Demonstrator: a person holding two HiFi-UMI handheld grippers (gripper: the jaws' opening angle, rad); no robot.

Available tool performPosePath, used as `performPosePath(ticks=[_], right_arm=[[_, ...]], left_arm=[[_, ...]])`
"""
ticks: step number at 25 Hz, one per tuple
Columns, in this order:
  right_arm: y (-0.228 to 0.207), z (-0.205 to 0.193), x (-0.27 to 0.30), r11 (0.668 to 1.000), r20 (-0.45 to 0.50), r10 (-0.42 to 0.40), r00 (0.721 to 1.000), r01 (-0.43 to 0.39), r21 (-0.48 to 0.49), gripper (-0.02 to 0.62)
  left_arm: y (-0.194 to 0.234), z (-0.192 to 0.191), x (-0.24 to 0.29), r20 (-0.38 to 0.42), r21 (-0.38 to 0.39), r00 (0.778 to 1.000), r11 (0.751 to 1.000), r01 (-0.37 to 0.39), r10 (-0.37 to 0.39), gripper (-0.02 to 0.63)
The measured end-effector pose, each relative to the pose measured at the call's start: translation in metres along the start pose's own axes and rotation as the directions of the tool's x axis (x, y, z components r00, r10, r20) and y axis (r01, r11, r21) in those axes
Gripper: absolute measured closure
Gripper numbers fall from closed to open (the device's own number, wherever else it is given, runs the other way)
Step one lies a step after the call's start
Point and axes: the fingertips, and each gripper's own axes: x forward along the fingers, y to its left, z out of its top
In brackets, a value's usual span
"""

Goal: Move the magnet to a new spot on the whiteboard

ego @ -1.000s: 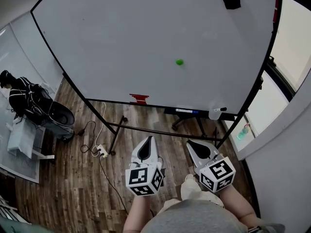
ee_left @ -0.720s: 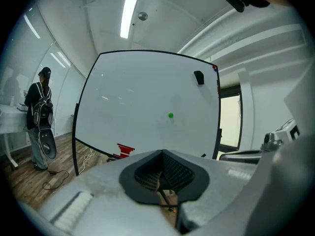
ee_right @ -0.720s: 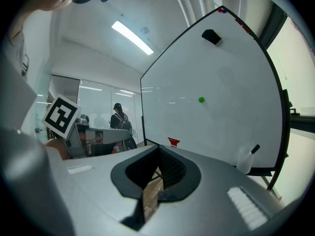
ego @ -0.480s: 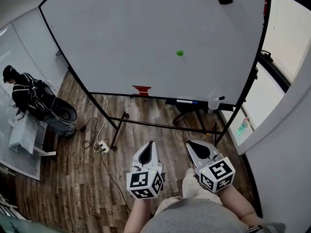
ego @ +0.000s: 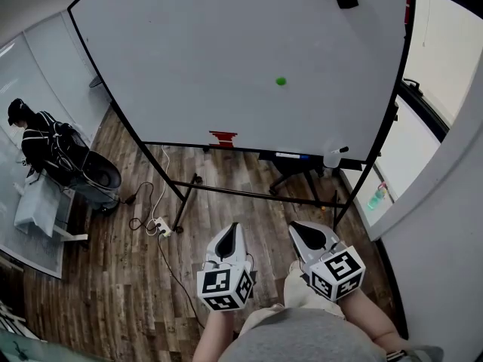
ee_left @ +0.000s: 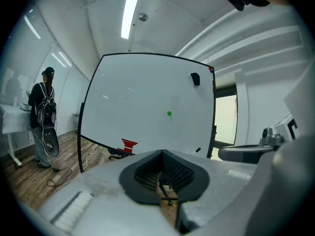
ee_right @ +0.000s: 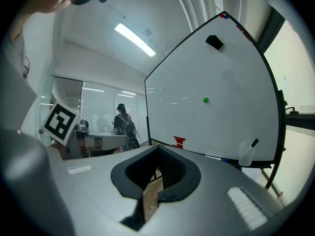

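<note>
Left gripper [ego: 232,228] and right gripper [ego: 298,226], low centre: jaws pressed together, empty. Best approach squarely, then spread one around the magnet [ego: 281,81].

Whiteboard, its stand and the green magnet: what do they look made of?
Whiteboard: a smooth white panel with a slight gloss and faint light streaks on it. It is probably coated steel, since the magnet clings to it.
Stand: thin, straight black bars, likely painted metal tube.
Magnet: a small green dot, perhaps plastic-capped, but too small to tell.
</note>
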Motion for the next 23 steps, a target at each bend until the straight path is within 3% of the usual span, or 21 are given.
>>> performPosePath(ticks=[23], right_arm=[[0.004,0.0029,0.0,1.0,0.01,0.018,1.0,-0.018,-0.025,0.598]], left_arm=[[-0.0073,0.0075,0.0006,0.008,0.005,1.0,1.0,0.01,-0.01,0.601]])
